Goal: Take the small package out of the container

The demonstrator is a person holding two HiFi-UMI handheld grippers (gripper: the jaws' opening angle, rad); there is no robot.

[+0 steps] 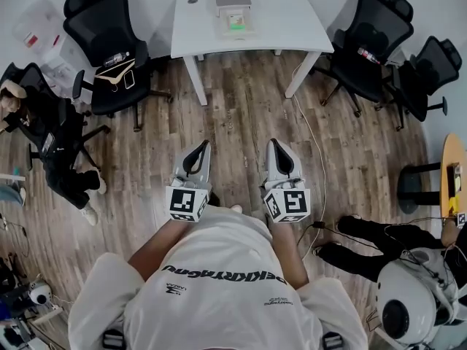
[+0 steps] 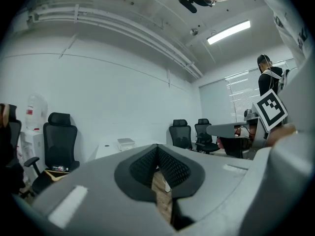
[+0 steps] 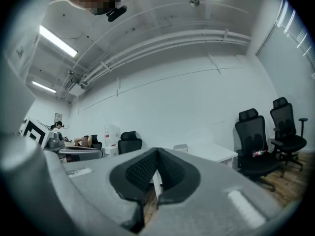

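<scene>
White rectangular surface (image 1: 292, 28) well ahead carries pale boxy container (image 1: 233, 9); left hand-held gripper (image 1: 200, 150), right hand-held gripper (image 1: 275, 148) both closed, empty (package unseen): approach first, open jaws early.

A pale, shallow container (image 1: 238, 26) stands square on the white table (image 1: 292, 28), midway along the tabletop and nearer its far edge. The small package (image 1: 235, 21), green with some red, lies flat inside.
</scene>
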